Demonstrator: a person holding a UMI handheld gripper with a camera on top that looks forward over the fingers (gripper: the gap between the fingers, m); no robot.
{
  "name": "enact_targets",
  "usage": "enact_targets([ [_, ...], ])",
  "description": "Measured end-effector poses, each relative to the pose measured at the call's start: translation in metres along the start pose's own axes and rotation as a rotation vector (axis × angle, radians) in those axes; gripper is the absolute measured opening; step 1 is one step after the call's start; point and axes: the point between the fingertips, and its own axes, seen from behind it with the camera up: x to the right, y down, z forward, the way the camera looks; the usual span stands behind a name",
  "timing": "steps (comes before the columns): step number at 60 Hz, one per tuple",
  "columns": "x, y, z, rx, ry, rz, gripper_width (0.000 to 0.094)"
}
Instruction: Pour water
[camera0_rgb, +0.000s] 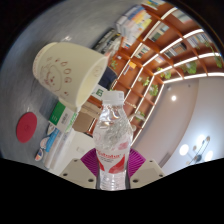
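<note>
The hand-held gripper (113, 170) is rolled steeply sideways, both fingers clamped on a clear water bottle (113, 135) with a white cap. A cream cup (67, 72) sits just beyond it.

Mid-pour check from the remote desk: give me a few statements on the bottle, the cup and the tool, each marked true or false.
1. The tool is shut on a clear water bottle. True.
2. The bottle carries a red cap. False: its cap is white.
3. A cream paper cup shows beyond the bottle, tipped on its side in the view. True.
4. The cup sits between the tool's fingers. False: only the bottle is between them.
5. A red round object lies by the cup. True.
</note>
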Motion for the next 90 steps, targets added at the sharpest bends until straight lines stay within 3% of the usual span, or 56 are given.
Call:
enact_targets([
  [18,-0.04,0.026,-0.021,-0.062,-0.215,1.18,0.0385],
  [29,-0.074,0.011,-0.014,-0.015,-0.361,1.822,0.0384],
  [47,-0.13,-0.015,-0.002,0.011,-0.412,2.017,0.0388],
  [63,-0.129,-0.007,-0.003,-0.024,-0.351,2.055,0.0395],
  [74,-0.136,-0.012,-0.005,-0.069,-0.358,1.995,0.0562],
  [80,-0.157,-0.013,-0.019,-0.157,-0.417,1.964,0.0806],
  [90,-0.145,-0.001,-0.065,-0.186,-0.402,2.012,0.0838],
])
